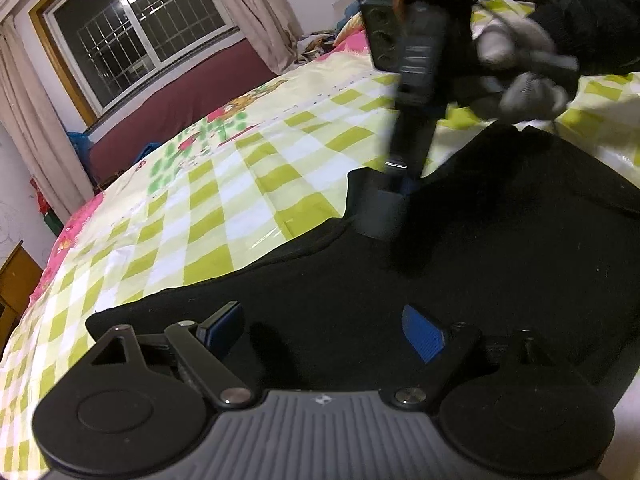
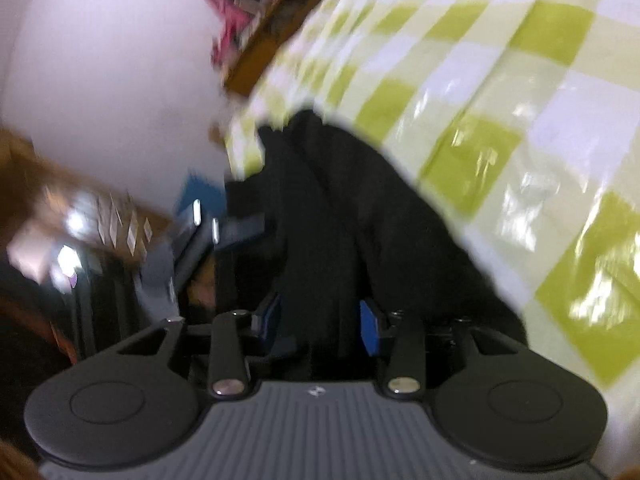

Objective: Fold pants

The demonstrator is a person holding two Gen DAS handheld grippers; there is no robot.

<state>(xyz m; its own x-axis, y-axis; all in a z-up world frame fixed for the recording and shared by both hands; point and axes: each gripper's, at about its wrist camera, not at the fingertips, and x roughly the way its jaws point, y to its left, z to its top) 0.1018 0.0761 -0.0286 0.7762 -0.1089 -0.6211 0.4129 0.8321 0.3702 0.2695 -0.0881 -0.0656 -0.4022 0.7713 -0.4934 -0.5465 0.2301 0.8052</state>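
Bedspread (image 1: 240,184) in yellow-green and white checks covers a bed beneath a barred window (image 1: 136,28) with pale curtains (image 1: 256,4). Black pants (image 1: 460,264) lie across its near edge. Left gripper (image 1: 324,332) hovers spread above them; right gripper (image 2: 320,320) straddles a fabric fold, grip unclear through blur.

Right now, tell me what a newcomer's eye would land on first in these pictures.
First, the black pants spread over the green-and-white checked bedspread, filling the lower right of the left wrist view. Next, the right gripper, held by a gloved hand, reaching down onto the pants' far edge; in its own blurred view, dark cloth lies between its fingers. The left gripper hangs open over the near cloth.
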